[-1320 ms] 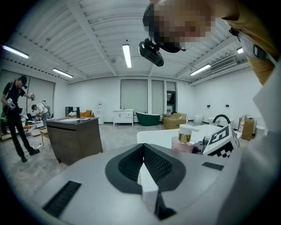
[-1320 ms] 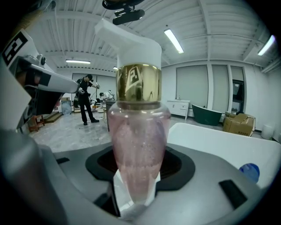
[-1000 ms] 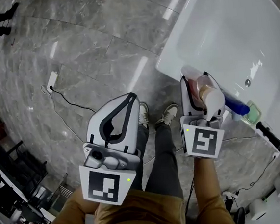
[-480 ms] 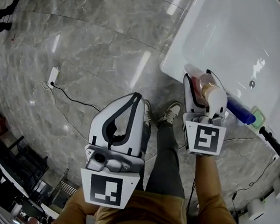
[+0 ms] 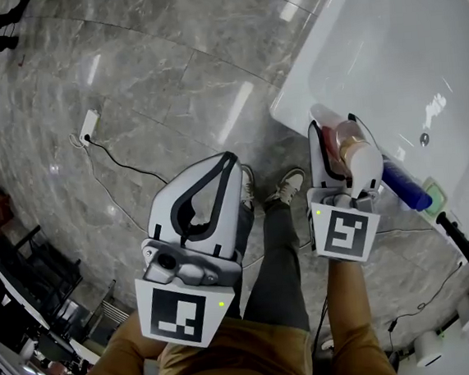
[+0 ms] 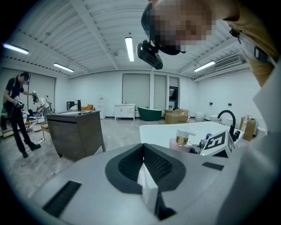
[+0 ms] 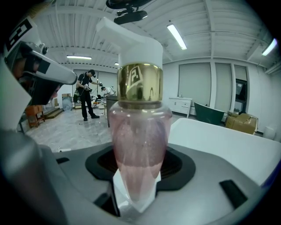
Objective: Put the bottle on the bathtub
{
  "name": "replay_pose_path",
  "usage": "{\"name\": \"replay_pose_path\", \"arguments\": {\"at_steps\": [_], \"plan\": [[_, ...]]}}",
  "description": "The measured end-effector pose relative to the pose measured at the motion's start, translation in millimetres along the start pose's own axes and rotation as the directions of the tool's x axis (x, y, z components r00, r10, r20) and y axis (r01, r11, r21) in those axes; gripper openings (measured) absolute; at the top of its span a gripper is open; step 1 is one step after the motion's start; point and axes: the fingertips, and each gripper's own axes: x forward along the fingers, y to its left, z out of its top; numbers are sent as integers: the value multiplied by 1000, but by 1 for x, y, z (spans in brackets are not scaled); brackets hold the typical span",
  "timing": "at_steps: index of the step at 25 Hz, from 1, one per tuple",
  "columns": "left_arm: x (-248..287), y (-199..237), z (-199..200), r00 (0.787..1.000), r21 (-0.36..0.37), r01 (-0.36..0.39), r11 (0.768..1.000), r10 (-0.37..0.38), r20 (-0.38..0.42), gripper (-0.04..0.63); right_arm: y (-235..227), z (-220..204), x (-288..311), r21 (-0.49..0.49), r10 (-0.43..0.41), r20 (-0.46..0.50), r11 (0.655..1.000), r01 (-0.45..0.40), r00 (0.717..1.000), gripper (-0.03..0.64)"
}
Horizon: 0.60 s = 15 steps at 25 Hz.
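Note:
A pink pump bottle (image 5: 348,153) with a gold collar and a white pump head stands upright between the jaws of my right gripper (image 5: 334,132), which is shut on its lower body. In the right gripper view the bottle (image 7: 139,132) fills the middle. It is held over the near rim of the white bathtub (image 5: 386,52), close to the tub's corner. My left gripper (image 5: 227,162) hangs over the floor to the left, jaws shut and empty. From the left gripper view the bottle (image 6: 181,139) shows in front of the bathtub (image 6: 163,130).
A blue bottle (image 5: 404,188) and a green item (image 5: 433,196) lie on the tub's rim just right of my right gripper, with a black faucet (image 5: 462,239) beyond. A cable and socket strip (image 5: 87,132) lie on the marble floor. My shoes (image 5: 284,189) stand between the grippers.
My right gripper with the bottle has sunk slightly by the tub's rim. The left gripper has kept still.

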Motion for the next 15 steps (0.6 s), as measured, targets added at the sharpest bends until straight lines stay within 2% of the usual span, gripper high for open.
{"name": "replay_pose_path", "arguments": {"at_steps": [8, 15], "plan": [[0, 0, 0, 1000, 0, 2, 1000, -2, -4, 6, 1, 4, 0, -82, -6, 3, 997, 6, 1000, 236], [-2, 0, -4, 1000, -4, 6, 1000, -6, -9, 6, 0, 5, -4, -81, -4, 10, 997, 4, 1000, 261]]}}
